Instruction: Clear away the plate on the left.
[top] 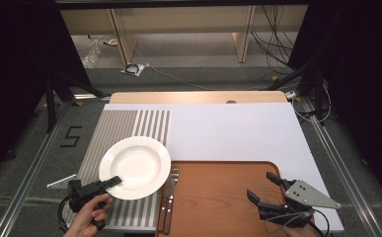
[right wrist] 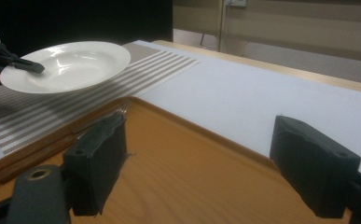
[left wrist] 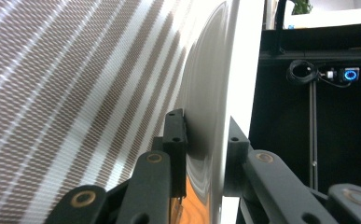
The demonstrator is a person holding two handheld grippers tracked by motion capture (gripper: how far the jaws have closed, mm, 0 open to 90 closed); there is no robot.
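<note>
Right now the round white ceramic soup plate (top: 135, 167) sits over the grey-and-white striped placemat (top: 110, 129), with its near-right edge reaching toward the brown wooden tray (top: 218, 197); from my right gripper view it looks raised off the mat, tilted slightly. My left gripper (top: 113, 181) has it by the near-left rim, one jaw over the top face and one under, clamped on that edge, so the plate stretches away from this gripper toward the far right. To the plate's right, on the tray's left edge, lie a wooden-handled fork and knife (top: 168, 200), side by side, handles toward me. My right gripper (top: 261, 186) hangs above the tray's near-right part, jaws spread wide and grasping nothing, well apart from the plate. I judge the tray's bare middle, to the plate's right, is where it should travel.
</note>
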